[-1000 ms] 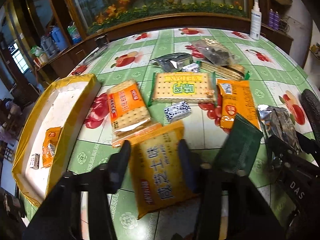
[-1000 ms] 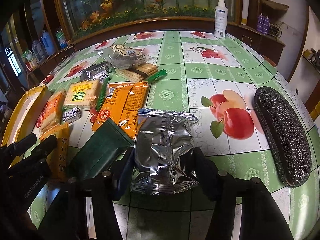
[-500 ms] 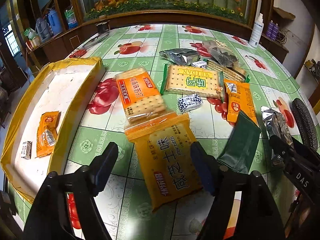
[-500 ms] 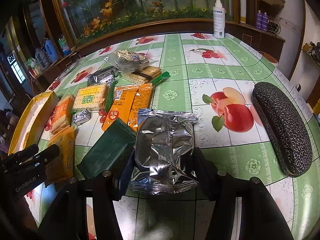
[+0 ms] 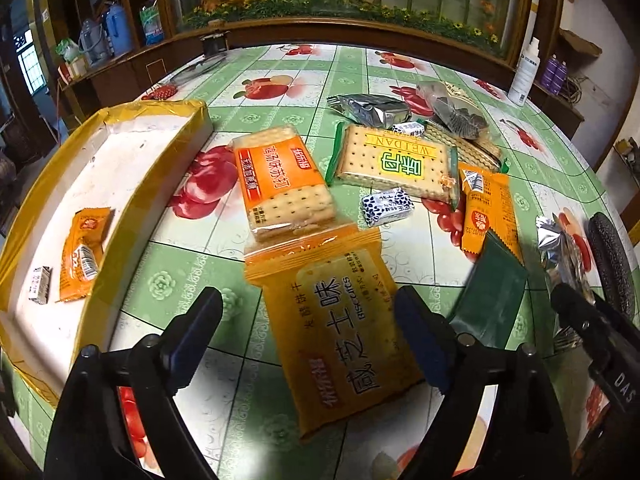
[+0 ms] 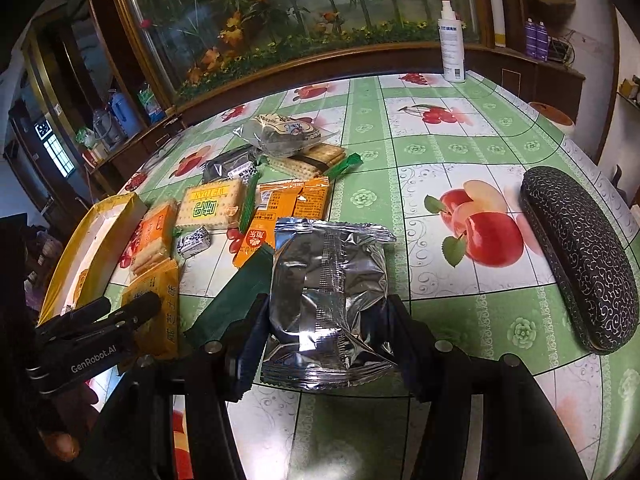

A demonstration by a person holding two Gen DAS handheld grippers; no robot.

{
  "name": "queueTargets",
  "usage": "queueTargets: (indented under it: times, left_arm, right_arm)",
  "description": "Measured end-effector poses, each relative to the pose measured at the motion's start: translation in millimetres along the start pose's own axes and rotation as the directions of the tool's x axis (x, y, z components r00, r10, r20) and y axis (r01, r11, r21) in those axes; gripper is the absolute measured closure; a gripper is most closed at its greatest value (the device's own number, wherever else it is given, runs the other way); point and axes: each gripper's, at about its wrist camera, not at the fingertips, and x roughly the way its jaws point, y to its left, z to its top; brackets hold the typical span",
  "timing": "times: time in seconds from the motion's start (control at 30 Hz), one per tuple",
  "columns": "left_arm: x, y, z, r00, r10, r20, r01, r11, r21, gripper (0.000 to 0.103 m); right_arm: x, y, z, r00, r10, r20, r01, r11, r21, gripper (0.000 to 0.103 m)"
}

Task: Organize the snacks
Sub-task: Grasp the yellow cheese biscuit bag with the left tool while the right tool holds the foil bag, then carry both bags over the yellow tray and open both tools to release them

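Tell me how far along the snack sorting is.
Barely started. Done: one small orange sachet and a tiny white packet lie in the yellow-rimmed tray. In hand: the right tool grips a silver foil packet; the left tool is opening around the yellow cracker pack. Left: about nine packets on the table.

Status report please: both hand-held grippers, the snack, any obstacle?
Left hand-held gripper opening, flat orange biscuit packet lying loose between its jaws. Right hand-held gripper shut on crinkled silver foil packet. Dark green wrapper touching its left finger.
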Motion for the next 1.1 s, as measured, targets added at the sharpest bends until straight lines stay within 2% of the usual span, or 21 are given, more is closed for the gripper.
queueTargets:
  times: [0.17, 0.23, 0.3, 0.33, 0.37, 0.57, 0.8, 0.93, 1.1]
  left_arm:
    - [14, -21, -5, 0.998, 0.021, -0.067, -0.016, 0.998, 0.067, 0.014]
    - [14, -18, -9, 0.998, 0.014, -0.057, -0.012, 0.999, 0.044, 0.014]
    - [15, -13, -8, 0.998, -0.021, -0.066, 0.022, 0.999, 0.028, 0.015]
    - [14, -11, -8, 0.998, -0.026, -0.059, 0.028, 0.999, 0.035, 0.025]
    - [13, -9, -8, 0.998, -0.028, -0.053, 0.030, 0.999, 0.038, 0.030]
    - [9, 1, -11, 0.997, -0.060, -0.041, 0.063, 0.995, 0.072, 0.033]
    - [-20, 8, -20, 0.998, -0.051, 0.027, 0.047, 0.990, 0.132, 0.033]
    - [-41, 24, -17, 0.996, -0.014, 0.088, 0.003, 0.992, 0.128, 0.032]
    - [-54, 55, -10, 0.992, 0.028, 0.123, -0.039, 0.995, 0.089, 0.033]
  right_arm:
    - [1, -1, 0, 1.000, 0.012, -0.004, -0.012, 1.000, 0.004, 0.044]
    - [1, -1, 0, 1.000, 0.012, -0.002, -0.012, 1.000, 0.004, 0.044]
    - [0, -1, 0, 1.000, 0.011, 0.001, -0.011, 1.000, 0.003, 0.044]
    - [-1, -1, 0, 1.000, 0.010, 0.002, -0.010, 1.000, 0.003, 0.044]
    - [-2, -1, 0, 1.000, 0.009, 0.005, -0.009, 1.000, 0.003, 0.044]
    - [-9, 2, 0, 1.000, -0.004, 0.020, 0.004, 1.000, -0.001, 0.044]
    - [-23, 17, -3, 0.999, -0.003, 0.034, 0.004, 1.000, -0.027, 0.044]
    - [-30, 34, -2, 0.999, -0.004, 0.039, 0.006, 0.998, -0.060, 0.044]
    - [-38, 65, -2, 0.999, 0.003, 0.054, 0.004, 0.993, -0.120, 0.045]
